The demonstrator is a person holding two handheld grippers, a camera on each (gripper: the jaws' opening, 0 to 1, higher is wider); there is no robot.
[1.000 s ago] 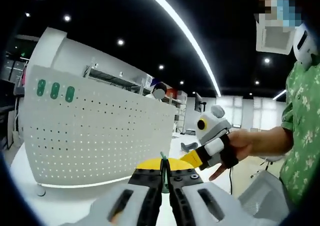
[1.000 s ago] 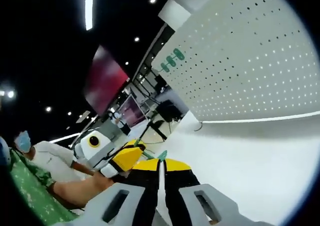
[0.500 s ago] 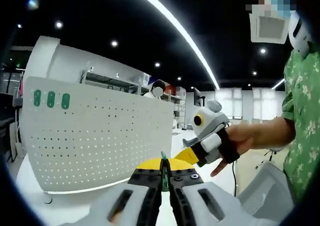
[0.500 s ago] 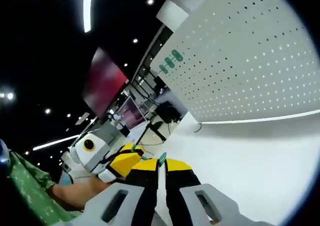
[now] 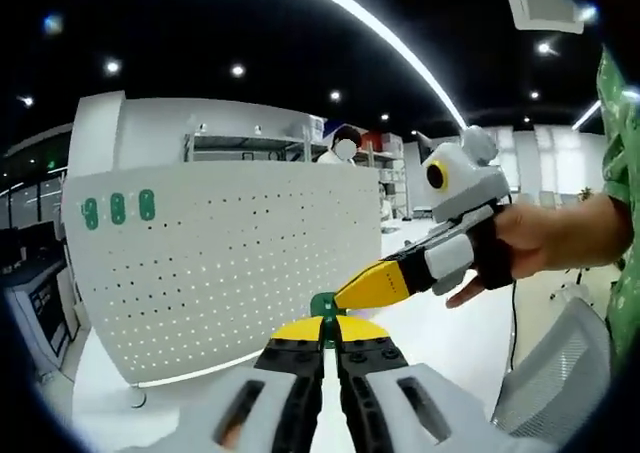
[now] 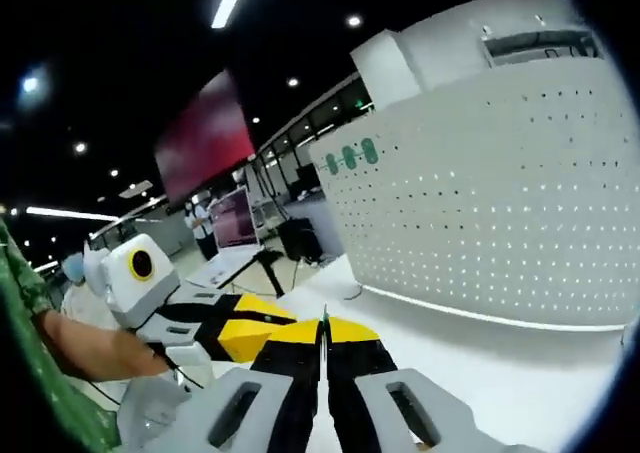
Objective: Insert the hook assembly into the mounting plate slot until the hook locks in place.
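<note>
Both claws pinch green hook parts: left claw (image 5: pixel 322 345), right claw (image 6: pixel 322 345). You align the hook (image 5: pixel 323 306) squarely with the perforated mounting plate (image 5: pixel 220 263) before pushing.

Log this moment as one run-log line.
left gripper: shut on hook | right gripper: shut on hook | pegboard: upright on table, three green pieces top corner | hook: not inserted

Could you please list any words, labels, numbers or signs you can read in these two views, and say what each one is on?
None can be read in either view.
Three green oval marks sit at the upper corner of the white perforated panel: too small to tell whether they carry text.
The red wall screen in the right gripper view: blurred, no legible text.
</note>
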